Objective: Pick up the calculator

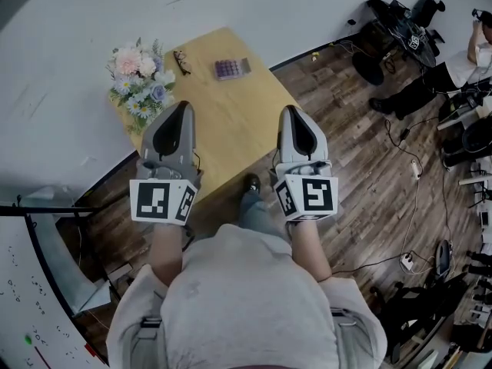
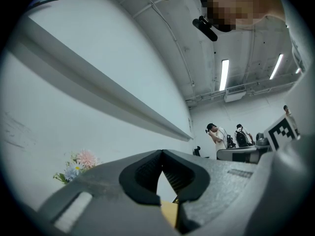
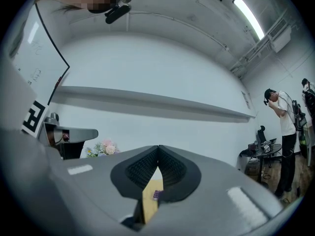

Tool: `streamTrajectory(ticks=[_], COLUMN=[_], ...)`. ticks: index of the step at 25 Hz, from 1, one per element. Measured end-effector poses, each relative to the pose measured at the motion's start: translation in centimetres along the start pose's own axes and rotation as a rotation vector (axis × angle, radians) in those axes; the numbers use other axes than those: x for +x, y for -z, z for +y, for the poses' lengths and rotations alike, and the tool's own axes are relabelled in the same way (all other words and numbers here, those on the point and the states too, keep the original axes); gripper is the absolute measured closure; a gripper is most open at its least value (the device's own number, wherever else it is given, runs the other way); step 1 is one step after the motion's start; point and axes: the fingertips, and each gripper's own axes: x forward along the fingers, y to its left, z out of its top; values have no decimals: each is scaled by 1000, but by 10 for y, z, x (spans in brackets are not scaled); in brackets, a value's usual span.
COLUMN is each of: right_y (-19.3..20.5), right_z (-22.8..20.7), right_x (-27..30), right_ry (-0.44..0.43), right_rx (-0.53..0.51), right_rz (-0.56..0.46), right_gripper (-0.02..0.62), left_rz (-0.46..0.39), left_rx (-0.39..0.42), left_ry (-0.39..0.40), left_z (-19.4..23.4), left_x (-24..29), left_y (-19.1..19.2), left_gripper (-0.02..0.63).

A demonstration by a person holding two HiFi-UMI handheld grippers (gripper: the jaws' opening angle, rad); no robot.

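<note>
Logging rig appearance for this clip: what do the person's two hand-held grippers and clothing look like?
The left hand-held gripper and the right hand-held gripper look alike: grey moulded shells with black, tapering jaws lined with ribbed pads. At its rear each carries a white cube printed with black square markers. The person wears a light grey top.

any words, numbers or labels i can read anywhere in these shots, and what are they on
No text can be read in any view.
Whiteboard: faint handwriting, too small to read.
Calculator: key markings too small to read.
Marker cubes: black-and-white square patterns only, no words.
</note>
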Motion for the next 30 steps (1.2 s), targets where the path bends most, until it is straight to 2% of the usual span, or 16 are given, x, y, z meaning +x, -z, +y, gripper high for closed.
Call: streamTrajectory(ticks=[22, 30], right_y=[-6, 2], right_z=[-78, -99], right_x=[117, 161], right_ry=[-63, -122], right_rx=[-9, 0], right_rz=[-28, -16], right_gripper=[594, 594], left_rz=[-27, -16], left_rx=[6, 4], left_ry=[-43, -100], left_z=[15, 27], left_x=[132, 170], left_y=[8, 20], left_gripper=[600, 601])
